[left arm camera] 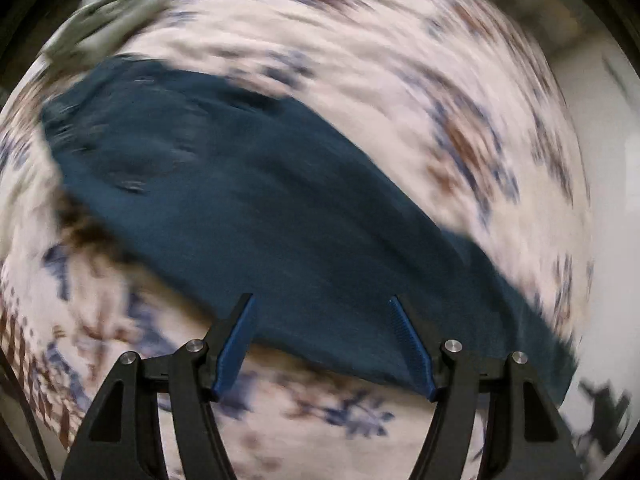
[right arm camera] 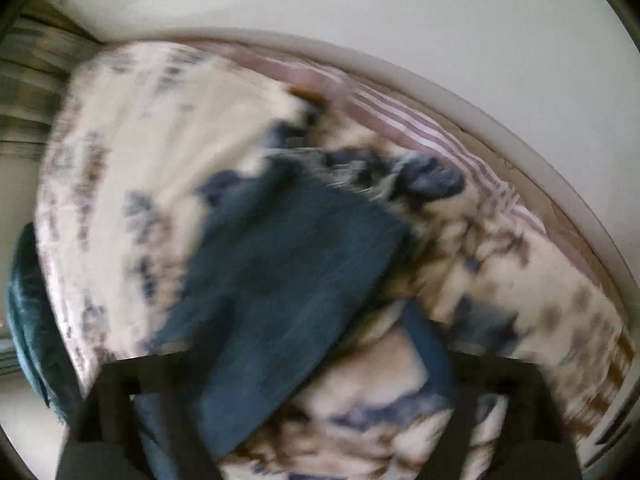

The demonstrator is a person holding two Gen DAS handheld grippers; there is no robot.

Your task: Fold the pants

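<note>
Pants (left arm camera: pixel 256 200) of dark teal cloth lie spread across the flowered bed cover (left arm camera: pixel 380 60), under both grippers. On the left side, the left gripper (left arm camera: pixel 322 300) hangs over the near edge of the cloth, its fingers (left arm camera: pixel 236 344) apart and holding nothing. On the right side, the right gripper (right arm camera: pixel 304 392) is blurred; its fingers seem wide, cloth between them, not pinched. I judge the fabric soft, light and limp, so it should be pinched at a hem or corner.

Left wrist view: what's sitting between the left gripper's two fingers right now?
In the left wrist view, the left gripper stands open over the blue pants; only their fabric and some floral bedspread show between its fingers, ungripped.
</note>
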